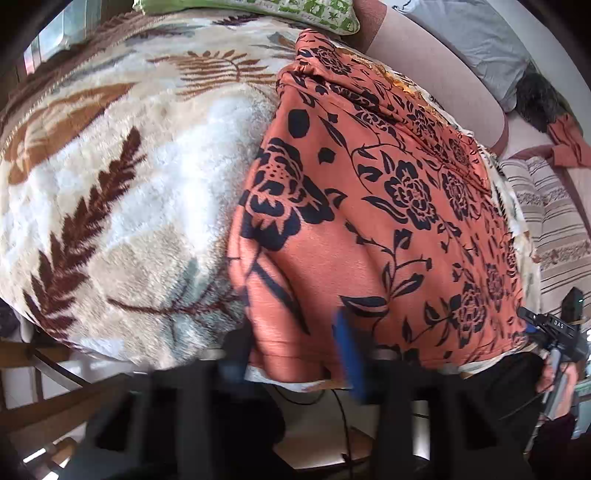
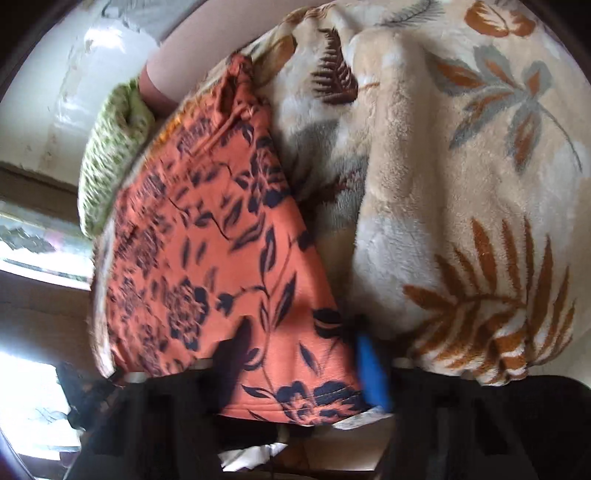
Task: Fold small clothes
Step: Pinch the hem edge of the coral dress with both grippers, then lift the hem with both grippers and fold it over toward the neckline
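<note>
An orange garment with a black flower print (image 1: 376, 221) lies spread on a plush leaf-patterned blanket (image 1: 122, 177). My left gripper (image 1: 291, 332) sits at the garment's near hem, its blue finger (image 1: 349, 354) on the cloth and its jaws apart. In the right wrist view the same garment (image 2: 207, 266) lies to the left on the blanket (image 2: 461, 206). My right gripper (image 2: 303, 354) is at its near corner, blue finger (image 2: 373, 369) beside the cloth edge, jaws apart. The right gripper also shows in the left wrist view (image 1: 554, 332), at the garment's far right edge.
A green patterned pillow (image 1: 314, 11) lies at the head of the bed, also in the right wrist view (image 2: 110, 155). A grey pillow (image 1: 476, 40), a striped cloth (image 1: 554, 221) and another orange cloth (image 1: 569, 144) lie at the right. A wooden frame (image 1: 55, 398) stands below left.
</note>
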Tool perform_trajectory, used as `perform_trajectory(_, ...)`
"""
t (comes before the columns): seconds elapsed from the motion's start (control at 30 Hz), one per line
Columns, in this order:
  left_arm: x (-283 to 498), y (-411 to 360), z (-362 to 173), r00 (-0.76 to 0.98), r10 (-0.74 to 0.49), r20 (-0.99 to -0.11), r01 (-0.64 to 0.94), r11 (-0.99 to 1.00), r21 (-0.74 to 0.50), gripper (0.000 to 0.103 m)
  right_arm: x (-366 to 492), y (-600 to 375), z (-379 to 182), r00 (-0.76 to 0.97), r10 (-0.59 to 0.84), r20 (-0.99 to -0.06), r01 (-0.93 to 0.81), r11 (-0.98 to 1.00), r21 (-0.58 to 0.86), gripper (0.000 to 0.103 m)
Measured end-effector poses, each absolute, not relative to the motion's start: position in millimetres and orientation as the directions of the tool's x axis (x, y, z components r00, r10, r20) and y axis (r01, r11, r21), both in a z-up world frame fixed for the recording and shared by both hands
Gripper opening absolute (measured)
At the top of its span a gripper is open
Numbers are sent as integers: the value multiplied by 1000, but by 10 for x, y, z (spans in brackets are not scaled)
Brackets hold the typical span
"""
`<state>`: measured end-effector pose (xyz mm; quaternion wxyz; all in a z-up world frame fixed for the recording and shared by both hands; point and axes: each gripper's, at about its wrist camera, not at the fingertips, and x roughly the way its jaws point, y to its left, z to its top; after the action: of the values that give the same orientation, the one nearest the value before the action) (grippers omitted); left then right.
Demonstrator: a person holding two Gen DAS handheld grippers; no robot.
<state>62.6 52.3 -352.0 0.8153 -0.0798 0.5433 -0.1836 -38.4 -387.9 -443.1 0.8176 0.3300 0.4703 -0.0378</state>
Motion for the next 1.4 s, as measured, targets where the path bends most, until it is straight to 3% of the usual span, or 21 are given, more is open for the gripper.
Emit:
perform_trajectory(0.03,628,528,-3527,339,-390,-856,220,918,-331,13,-366,-3826,-4436,529,258,-809,352,800,485,12)
perform_trajectory(0.17,646,556,-3519,331,-419,-846,230,905,-358,8,-376,-3705,-4351,501,230,-834,311,852,422,8)
perform_trajectory(0.47,872,642,-3016,324,-597,-734,294,801,-521,7,-309,-3951,-3703,666,476,-574,149,669,728,7)
perform_trajectory(0.6,1155,679,-2642,349,-645,-680,311,764,-565,7,-101,-4055,-3378,733,507,-454,80,598,797,7)
perform_trajectory(0.83,2092,575,-2206,390,-682,-618,315,730,-606,7,773,-4386,-2944,809,460,-366,54,562,825,7)
perform_trajectory(1.07,3539,239,-2263,414,-667,-619,240,737,-632,7,1985,-5002,-2873,853,376,-363,124,529,839,7)
perform_trajectory(1.17,4070,95,-2433,413,-655,-633,203,744,-637,7,2532,-5250,-3083,858,347,-379,184,482,857,7)
perform_trajectory(1.3,4690,-170,-2936,368,-579,-728,124,806,-578,8,3159,-5450,-3564,828,336,-449,292,425,857,7)
perform_trajectory(1.4,4911,-208,-3318,350,-584,-733,62,795,-603,9,3429,-5579,-4000,824,358,-440,345,301,889,11)
